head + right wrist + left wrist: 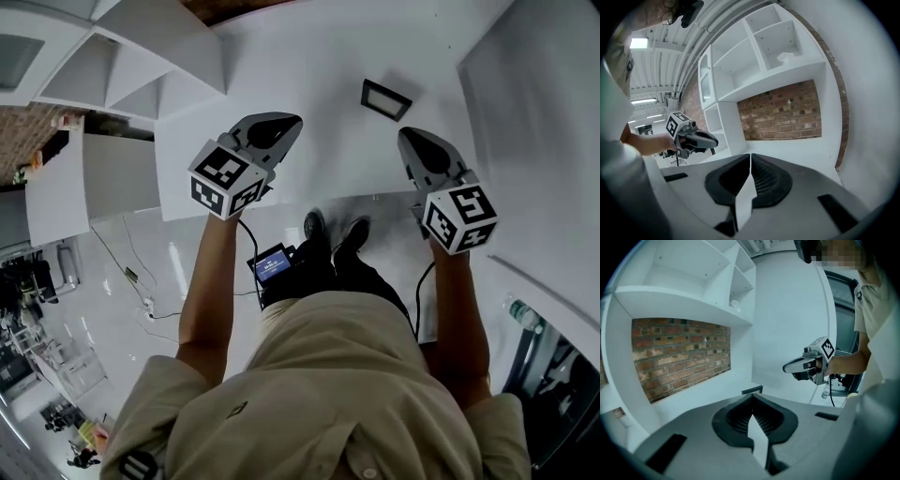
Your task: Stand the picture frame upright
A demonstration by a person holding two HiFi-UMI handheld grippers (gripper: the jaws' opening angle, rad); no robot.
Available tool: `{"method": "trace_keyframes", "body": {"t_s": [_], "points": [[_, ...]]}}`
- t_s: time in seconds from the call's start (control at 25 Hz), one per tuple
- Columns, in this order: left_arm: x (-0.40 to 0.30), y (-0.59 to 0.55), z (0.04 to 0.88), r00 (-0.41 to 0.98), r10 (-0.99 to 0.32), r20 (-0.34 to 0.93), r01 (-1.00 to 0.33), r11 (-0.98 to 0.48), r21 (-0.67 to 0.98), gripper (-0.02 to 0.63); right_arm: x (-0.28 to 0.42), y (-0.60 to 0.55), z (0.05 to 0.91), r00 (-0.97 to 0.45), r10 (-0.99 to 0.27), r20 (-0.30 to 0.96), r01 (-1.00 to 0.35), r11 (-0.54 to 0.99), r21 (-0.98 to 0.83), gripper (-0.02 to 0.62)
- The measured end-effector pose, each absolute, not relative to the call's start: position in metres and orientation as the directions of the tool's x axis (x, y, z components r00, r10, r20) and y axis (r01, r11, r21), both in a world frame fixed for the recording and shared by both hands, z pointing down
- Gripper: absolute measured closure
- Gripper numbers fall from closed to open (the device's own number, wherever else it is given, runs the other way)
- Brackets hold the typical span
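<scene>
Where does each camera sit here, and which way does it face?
Head view: on the person's head, steeply down at left gripper, right gripper, forearms, shoes, picture frame on the white table.
Left gripper view: on the left gripper, along its shut jaws toward shelves; right gripper and forearm show.
Right gripper view: likewise along its shut jaws; left gripper shows.
Shared: shelves, brick wall.

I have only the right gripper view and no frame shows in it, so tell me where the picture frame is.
Observer: The picture frame lies flat on the white table, untouched.
Operator: Say which gripper is nearer to it.
Observer: In the head view the right gripper looks nearer; the frame shows just past its tips.
Operator: Report the left gripper's jaws.
Observer: The left gripper has its jaws together, nothing between them.
</scene>
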State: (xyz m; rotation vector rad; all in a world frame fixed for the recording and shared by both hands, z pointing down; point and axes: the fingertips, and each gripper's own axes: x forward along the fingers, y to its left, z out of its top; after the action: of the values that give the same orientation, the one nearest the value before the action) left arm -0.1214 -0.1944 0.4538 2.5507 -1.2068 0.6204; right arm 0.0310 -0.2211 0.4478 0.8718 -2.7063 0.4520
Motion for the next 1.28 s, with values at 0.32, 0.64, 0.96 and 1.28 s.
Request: {"method": "trace_keyframes", "body": {"t_s": [0.32,0.64,0.96,1.28], "points": [[-0.137,-0.125,0.395,0.575,-0.698,0.427,-0.775,-0.632,0.011,0.598,0.005,-0.151,0.387,-0.831,-0.462,0.309,-0.522,0.841,-0.146,0.589],[-0.153,-0.028,0.345,0.629,-0.704,0.328,-0.738,-0.674,-0.031,0.598,-0.014,-0.056,0.331,-0.823,-0.498,0.272,-0.525,0.851,-0.03,0.591],[-0.214,0.085,0.317,0.634,-0.729,0.258,-0.746,-0.665,-0.045,0.598,-0.06,0.059,0.308,-0.806,-0.53,0.264,-0.551,0.834,-0.006,0.592],[-0.224,0.158,0.291,0.673,-0.711,0.203,-0.717,-0.695,-0.054,0.598,-0.071,0.128,0.276,-0.788,-0.567,0.241,-0.576,0.816,0.036,0.592]]}}
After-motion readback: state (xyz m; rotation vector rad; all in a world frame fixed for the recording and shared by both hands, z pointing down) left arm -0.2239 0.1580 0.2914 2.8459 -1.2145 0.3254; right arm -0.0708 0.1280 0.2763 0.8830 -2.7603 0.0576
